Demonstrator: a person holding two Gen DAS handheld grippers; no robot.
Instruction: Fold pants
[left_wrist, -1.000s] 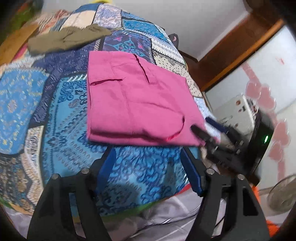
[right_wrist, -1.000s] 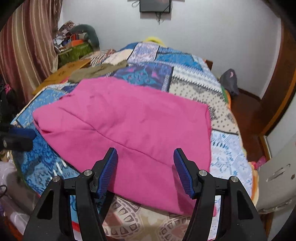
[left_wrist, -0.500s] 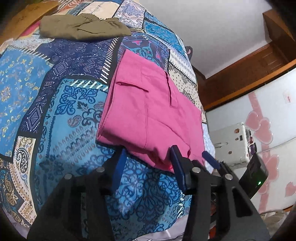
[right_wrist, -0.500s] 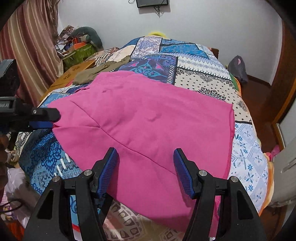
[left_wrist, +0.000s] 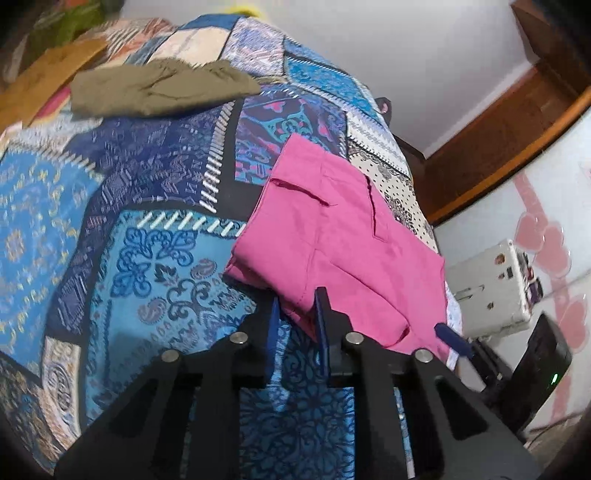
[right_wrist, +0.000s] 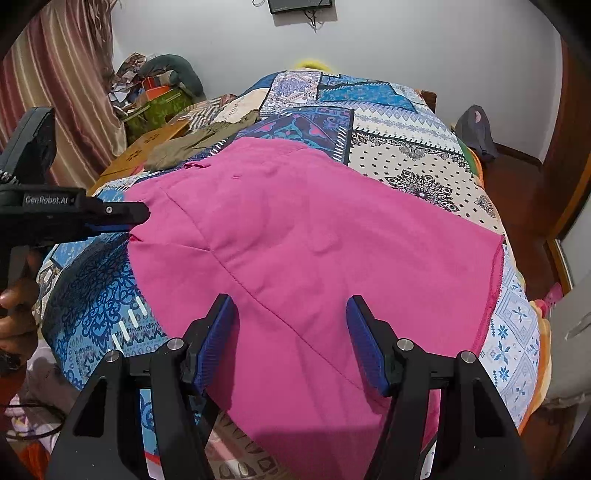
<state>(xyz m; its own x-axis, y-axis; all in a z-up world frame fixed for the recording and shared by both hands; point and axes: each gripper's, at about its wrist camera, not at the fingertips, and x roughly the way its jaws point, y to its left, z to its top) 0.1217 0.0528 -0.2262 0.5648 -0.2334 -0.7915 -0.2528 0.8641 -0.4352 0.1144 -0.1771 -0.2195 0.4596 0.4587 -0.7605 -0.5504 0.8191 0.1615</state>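
Pants: we see the pink pants (right_wrist: 314, 258) spread flat on the bed (left_wrist: 110, 221), filling the centre of the right view; in the left view they lie right of centre.
Left tool: the left tool (left_wrist: 295, 317) has its jaws narrowed around the near edge of the pants, low in the frame; we judge it gripping that edge. The right view shows it at the cloth's left corner.
Right tool: the right tool (right_wrist: 291, 332) is held wide apart above the near part of the pants, gripping nothing.
Done: the pants look already doubled, leg on leg, with a pocket facing up.
Left: we judge that the crosswise folds remain.
Other: olive garment (left_wrist: 155, 88) lies at upper left, well apart.
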